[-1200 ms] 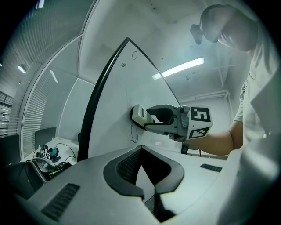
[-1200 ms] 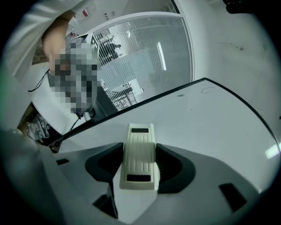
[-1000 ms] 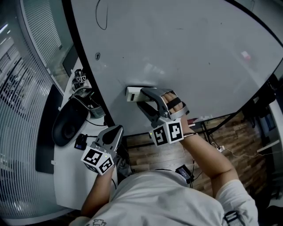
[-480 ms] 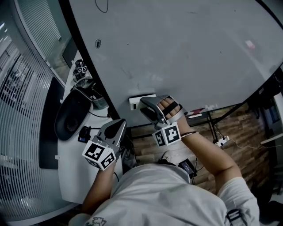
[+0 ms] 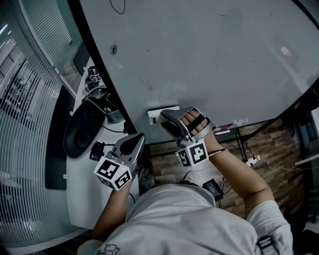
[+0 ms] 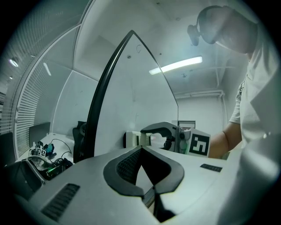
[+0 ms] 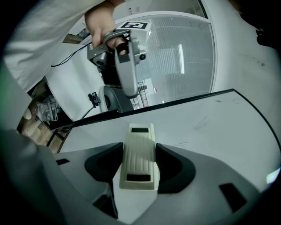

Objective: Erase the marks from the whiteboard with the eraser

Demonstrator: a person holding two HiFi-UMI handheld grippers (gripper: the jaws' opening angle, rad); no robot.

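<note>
Eraser (image 7: 139, 158): clamped in your right gripper (image 5: 168, 118), at whiteboard's (image 5: 209, 60) lower edge. Left gripper (image 6: 140, 149) closed, empty. Risk: a tilted eraser may skip marks (image 5: 118, 6) above.

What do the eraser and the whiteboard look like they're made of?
The eraser looks like moulded cream plastic, matte, with fine ribs along its back; its wiping pad is not visible. The whiteboard looks like a smooth coated panel with a soft sheen; its core cannot be told.
</note>
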